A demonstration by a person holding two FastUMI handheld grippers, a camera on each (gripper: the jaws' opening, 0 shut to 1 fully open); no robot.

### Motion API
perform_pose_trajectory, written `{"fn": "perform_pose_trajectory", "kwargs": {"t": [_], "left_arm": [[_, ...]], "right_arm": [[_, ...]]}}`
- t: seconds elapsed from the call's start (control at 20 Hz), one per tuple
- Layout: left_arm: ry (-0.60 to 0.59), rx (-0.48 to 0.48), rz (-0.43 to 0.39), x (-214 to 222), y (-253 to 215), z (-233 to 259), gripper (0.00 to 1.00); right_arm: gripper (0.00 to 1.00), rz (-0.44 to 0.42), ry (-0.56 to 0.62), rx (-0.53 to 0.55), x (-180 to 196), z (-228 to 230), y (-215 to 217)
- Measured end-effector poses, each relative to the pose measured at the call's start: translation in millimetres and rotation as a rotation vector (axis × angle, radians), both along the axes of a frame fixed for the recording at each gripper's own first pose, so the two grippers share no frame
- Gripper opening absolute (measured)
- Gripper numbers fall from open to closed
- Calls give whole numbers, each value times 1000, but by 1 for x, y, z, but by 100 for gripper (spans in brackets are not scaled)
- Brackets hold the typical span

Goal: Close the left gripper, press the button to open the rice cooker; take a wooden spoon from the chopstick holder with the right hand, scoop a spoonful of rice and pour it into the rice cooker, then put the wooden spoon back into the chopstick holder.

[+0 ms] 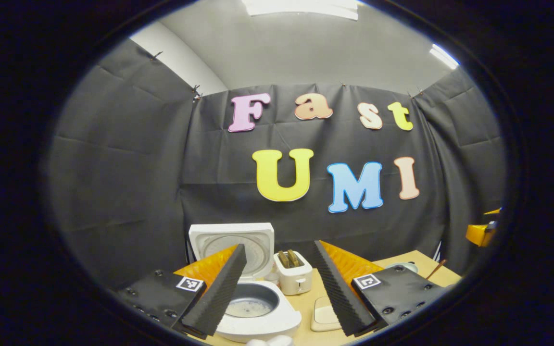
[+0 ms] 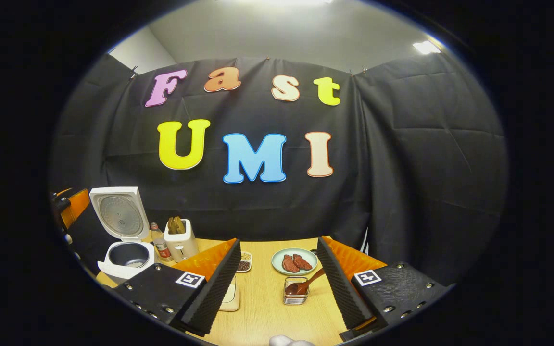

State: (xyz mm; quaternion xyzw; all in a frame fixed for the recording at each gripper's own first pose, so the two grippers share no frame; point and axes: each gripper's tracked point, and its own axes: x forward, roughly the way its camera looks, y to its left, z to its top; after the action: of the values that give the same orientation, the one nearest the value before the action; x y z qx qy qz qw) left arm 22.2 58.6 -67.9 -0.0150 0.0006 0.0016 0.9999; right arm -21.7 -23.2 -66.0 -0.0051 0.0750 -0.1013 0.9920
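My two tools hang above the wooden table [image 2: 262, 298], both with jaws apart and nothing between them. The left tool [image 1: 277, 288] faces the rice cooker [image 1: 258, 307], whose lid [image 1: 232, 247] stands upright at the back, so the button press looks done; pale grains lie at the bottom of the pot, which suggests a spoonful may already have gone in, though I cannot be certain. Behind the cooker stands a white toaster [image 1: 295, 276] with two slices in it, and a pale flat board [image 1: 325, 317] lies between my left tool's fingers.

The right tool [image 2: 277, 293] looks down at the small wire chopstick holder [image 2: 295, 294], and the wooden spoon [image 2: 306, 284] rests in it, bowl down, handle leaning up and to the right toward my right finger [image 2: 342, 288] without being gripped. Beyond it sits a plate [image 2: 294, 262] with two reddish pieces, and a small dish of dark grains [image 2: 244, 263] near my other finger. The cooker [image 2: 125, 257] stands open at far left, a bottle [image 2: 161, 246] beside it.

My judgement: this is either the moment before picking up the spoon or just after returning it. If the former, the right tool must drop, straddle the handle and close on it.
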Motion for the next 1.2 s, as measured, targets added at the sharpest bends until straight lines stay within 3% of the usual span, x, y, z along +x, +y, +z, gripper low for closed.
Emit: {"fn": "perform_pose_trajectory", "kwargs": {"t": [0.5,0.85,1.2], "left_arm": [[21,30,-37,13,-7,-9,99],[56,66,-62,22,-20,-17,99],[79,95,-30,34,-17,-30,97]], "right_arm": [[97,-85,117,163,-2,-114,-29],[97,-171,148,270,46,-184,-72],[96,-210,189,310,118,-245,-112]]}}
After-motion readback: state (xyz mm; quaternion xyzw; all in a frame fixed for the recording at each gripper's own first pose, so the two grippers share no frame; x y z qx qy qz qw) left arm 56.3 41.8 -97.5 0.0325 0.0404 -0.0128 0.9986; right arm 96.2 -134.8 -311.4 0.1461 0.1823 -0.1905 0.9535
